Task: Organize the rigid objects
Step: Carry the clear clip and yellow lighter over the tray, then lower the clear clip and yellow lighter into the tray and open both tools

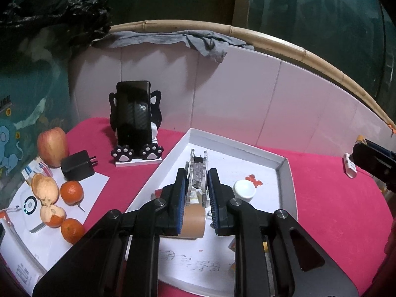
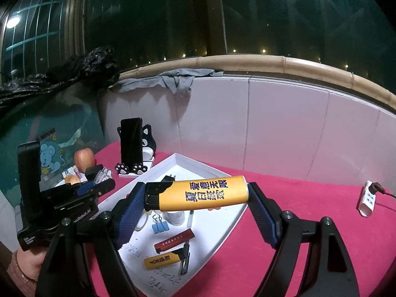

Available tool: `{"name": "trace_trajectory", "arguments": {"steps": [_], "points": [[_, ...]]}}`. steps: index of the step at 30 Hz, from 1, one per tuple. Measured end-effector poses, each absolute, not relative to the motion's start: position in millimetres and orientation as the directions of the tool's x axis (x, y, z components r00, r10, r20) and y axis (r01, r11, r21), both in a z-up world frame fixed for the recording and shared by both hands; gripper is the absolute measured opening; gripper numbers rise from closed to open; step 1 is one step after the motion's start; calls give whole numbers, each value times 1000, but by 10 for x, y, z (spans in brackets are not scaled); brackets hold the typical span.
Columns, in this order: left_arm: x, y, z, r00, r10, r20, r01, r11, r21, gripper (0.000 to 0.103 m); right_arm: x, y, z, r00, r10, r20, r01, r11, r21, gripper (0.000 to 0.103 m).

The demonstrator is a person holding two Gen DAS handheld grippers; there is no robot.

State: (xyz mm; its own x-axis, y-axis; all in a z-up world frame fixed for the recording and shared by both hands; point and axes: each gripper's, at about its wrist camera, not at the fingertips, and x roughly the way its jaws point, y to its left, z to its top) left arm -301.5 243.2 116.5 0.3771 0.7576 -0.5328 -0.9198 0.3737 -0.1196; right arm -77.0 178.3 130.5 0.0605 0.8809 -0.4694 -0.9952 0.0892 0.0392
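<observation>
right gripper (image 2: 196,196) jaws clamp a yellow lighter (image 2: 201,194) crosswise, above the white tray (image 2: 217,227) beneath them.
</observation>
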Motion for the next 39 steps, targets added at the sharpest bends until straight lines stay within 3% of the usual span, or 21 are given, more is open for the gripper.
{"name": "trace_trajectory", "arguments": {"steps": [19, 29, 39], "points": [[-3145, 2678, 1086, 333, 760, -558, -937, 331, -108, 17, -839, 2027, 1182, 55, 864, -501, -995, 89, 44, 81], [-2879, 3110, 1499, 352, 768, -535, -918, 394, -39, 17, -712, 2323, 1236, 96, 869, -485, -984, 156, 85, 81], [-2515, 3344, 1177, 365, 698, -616, -896, 443, -30, 17, -626, 2661, 914, 79, 851, -519, -972, 182, 150, 81]]}}
